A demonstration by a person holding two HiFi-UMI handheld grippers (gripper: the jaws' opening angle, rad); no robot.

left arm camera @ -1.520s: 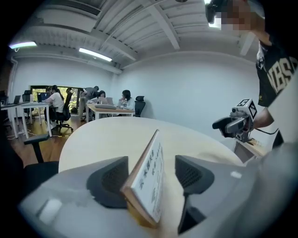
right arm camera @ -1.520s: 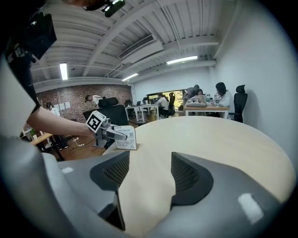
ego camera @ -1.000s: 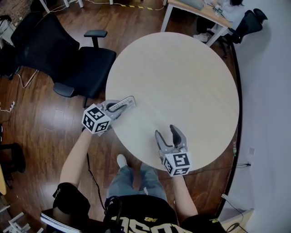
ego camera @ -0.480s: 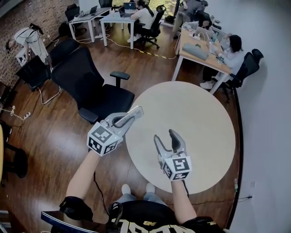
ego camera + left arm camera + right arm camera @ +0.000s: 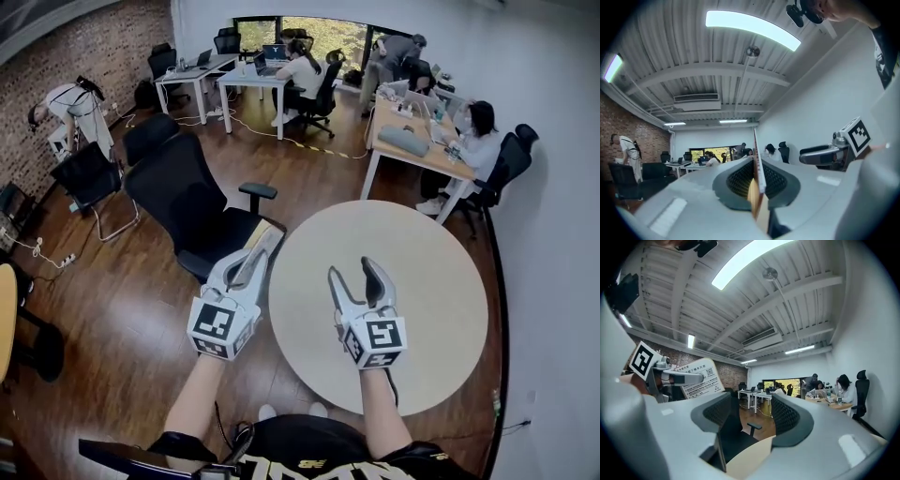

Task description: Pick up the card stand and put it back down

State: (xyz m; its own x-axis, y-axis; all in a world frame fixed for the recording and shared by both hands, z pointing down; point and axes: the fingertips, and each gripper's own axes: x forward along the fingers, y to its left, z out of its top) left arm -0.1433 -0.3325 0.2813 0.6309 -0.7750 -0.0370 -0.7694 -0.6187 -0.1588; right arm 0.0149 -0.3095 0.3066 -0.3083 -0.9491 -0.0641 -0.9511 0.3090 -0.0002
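The card stand (image 5: 701, 378) is a thin white card with print and a square code. My left gripper (image 5: 261, 246) is shut on it and holds it in the air over the left edge of the round table (image 5: 422, 281). In the left gripper view the card stand (image 5: 758, 164) shows edge-on, pinched between the jaws of the left gripper (image 5: 757, 180). My right gripper (image 5: 361, 277) hangs above the table's near side with its jaws apart and nothing between them. From its own camera the right gripper (image 5: 754, 416) looks level across the room.
A black office chair (image 5: 202, 220) stands just left of the table. Desks (image 5: 412, 141) with seated people fill the back of the room. A white wall (image 5: 553, 234) runs along the right, a brick wall (image 5: 84, 56) along the left.
Both grippers have risen from the table and now point across the room. The left gripper keeps its grip on the card stand. The head view has tilted up.
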